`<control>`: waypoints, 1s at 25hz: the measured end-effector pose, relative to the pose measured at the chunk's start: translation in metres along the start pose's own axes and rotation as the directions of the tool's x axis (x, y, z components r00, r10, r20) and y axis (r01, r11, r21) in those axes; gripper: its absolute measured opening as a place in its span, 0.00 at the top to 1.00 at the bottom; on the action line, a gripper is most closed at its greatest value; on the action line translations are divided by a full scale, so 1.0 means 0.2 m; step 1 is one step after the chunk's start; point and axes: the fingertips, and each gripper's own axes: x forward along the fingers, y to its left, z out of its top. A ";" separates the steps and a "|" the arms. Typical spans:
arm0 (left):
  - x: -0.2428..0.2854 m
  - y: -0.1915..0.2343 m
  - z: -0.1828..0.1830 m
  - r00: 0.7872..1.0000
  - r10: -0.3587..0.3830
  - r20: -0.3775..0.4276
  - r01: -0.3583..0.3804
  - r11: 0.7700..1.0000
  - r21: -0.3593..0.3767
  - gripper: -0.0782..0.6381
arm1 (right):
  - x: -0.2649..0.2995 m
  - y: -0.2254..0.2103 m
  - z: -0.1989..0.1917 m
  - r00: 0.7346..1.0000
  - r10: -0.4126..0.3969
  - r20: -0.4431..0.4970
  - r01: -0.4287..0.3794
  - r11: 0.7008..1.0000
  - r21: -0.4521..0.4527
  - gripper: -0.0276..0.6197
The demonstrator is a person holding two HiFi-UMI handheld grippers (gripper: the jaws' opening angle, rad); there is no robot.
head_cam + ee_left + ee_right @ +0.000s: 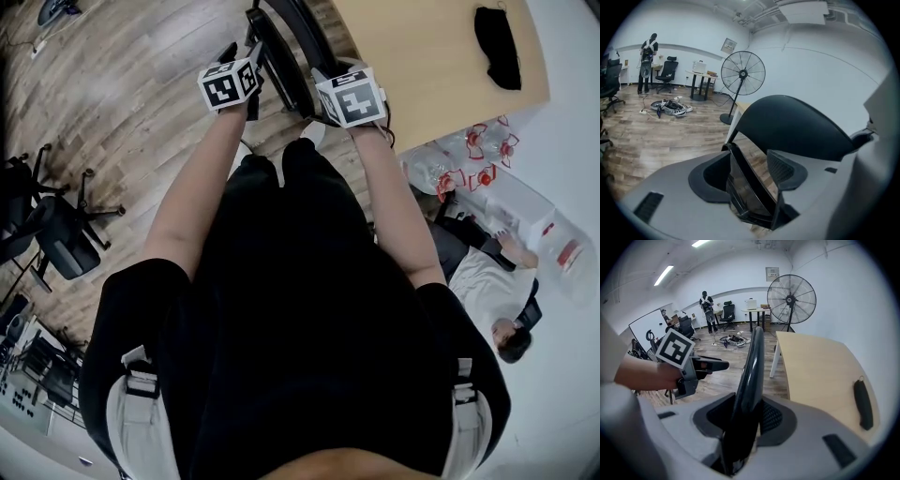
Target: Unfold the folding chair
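Observation:
The black folding chair stands folded beside a wooden table, just ahead of the person's feet. My right gripper is shut on the upper edge of the chair's glossy black panel, which rises straight out from between its pads. My left gripper is at the chair's other side. In the left gripper view its jaws stand open around a thin glossy chair panel, with floor showing between the panel and the right pad. The curved backrest fills the view above. The left gripper also shows in the right gripper view.
The light wooden table is right of the chair, with a black item on it. Plastic bottles and a seated person are at the right. An office chair is at the left. A standing fan is behind.

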 end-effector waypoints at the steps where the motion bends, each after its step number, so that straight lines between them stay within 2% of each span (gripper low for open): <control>1: 0.04 0.01 -0.01 1.000 0.009 -0.013 -0.009 1.000 -0.009 0.56 | 0.00 0.00 0.00 1.000 -0.001 0.000 0.001 1.000 0.000 0.75; 10: 0.32 0.06 -0.08 0.993 0.072 -0.094 -0.083 0.990 -0.115 0.55 | 0.00 0.00 0.01 1.000 -0.025 0.010 0.025 1.000 0.005 0.75; 17: 0.54 0.05 -0.18 0.984 0.092 -0.155 -0.117 0.980 -0.161 0.53 | 0.00 0.02 0.02 1.000 -0.030 0.002 0.030 1.000 -0.007 0.75; 21: 0.61 0.08 -0.24 0.976 0.110 -0.189 -0.150 0.964 -0.218 0.51 | 0.01 0.06 0.02 1.000 -0.024 0.009 0.024 1.000 -0.016 0.75; 25: 0.65 0.12 -0.26 0.970 0.151 -0.193 -0.191 0.960 -0.206 0.51 | 0.01 0.09 0.03 1.000 -0.013 0.017 0.014 1.000 -0.019 0.75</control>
